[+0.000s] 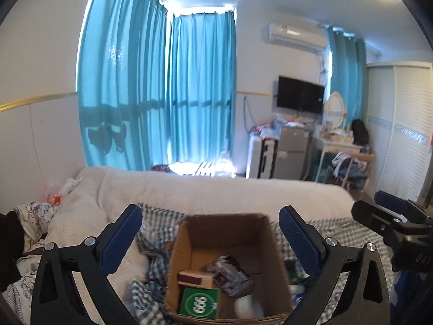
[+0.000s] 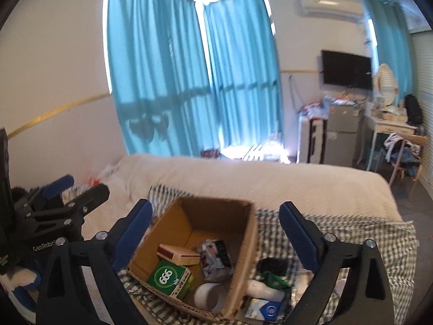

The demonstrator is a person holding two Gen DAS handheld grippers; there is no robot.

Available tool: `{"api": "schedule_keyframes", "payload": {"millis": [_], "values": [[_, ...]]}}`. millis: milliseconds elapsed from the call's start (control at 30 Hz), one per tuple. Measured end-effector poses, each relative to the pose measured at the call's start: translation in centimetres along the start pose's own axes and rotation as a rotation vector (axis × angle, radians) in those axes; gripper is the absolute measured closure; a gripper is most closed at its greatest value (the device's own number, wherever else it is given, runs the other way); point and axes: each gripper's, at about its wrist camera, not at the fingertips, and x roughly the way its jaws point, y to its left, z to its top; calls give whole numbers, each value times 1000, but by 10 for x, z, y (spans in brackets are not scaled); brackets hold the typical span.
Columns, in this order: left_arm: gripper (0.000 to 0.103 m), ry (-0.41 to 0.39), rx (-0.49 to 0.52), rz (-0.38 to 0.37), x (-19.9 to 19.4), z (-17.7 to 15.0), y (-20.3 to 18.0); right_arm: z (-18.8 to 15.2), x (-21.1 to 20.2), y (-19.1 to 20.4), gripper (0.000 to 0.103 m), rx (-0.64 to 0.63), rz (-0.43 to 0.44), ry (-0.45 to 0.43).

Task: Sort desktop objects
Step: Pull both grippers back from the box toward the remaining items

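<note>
Your left gripper [image 1: 210, 228] and right gripper [image 2: 215, 223] both gape wide, holding nothing, above the cardboard box [image 2: 243, 246] on the checked cloth [image 2: 351, 233]; green 666 box [image 2: 170, 277], tape roll [image 2: 209, 296] inside

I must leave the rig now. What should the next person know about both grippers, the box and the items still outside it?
Left gripper: open, holding nothing, above the cardboard box.
Right gripper: open, holding nothing, also above the box.
Done: in the box lie the green 666 box, a brown box, a crumpled packet and a white roll.
Left: a green packet, a white item and a blue-and-white pack on the checked cloth, right of the box.
</note>
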Motion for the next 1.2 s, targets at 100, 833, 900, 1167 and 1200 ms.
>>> {"api": "schedule_keyframes", "payload": {"millis": [100,833,900,1167,1200], "values": [[0,-66,-11,-14,-19,2,-12,3,-26,-12,1,11,-23,-40],[0,-59,-7,-64,-3,-6,-106,-35,-137,-140,0,78,-257,-150],[0,-22,-10,-82,7,-11,-115,-37,-137,-150,0,75,-275,-141],[0,57,62,-122,36,-39,-158,-58,-119,-195,0,91,-301,-60],[0,80,56,-138,42,-42,-162,-60,-117,-202,0,105,-294,-53]]}}
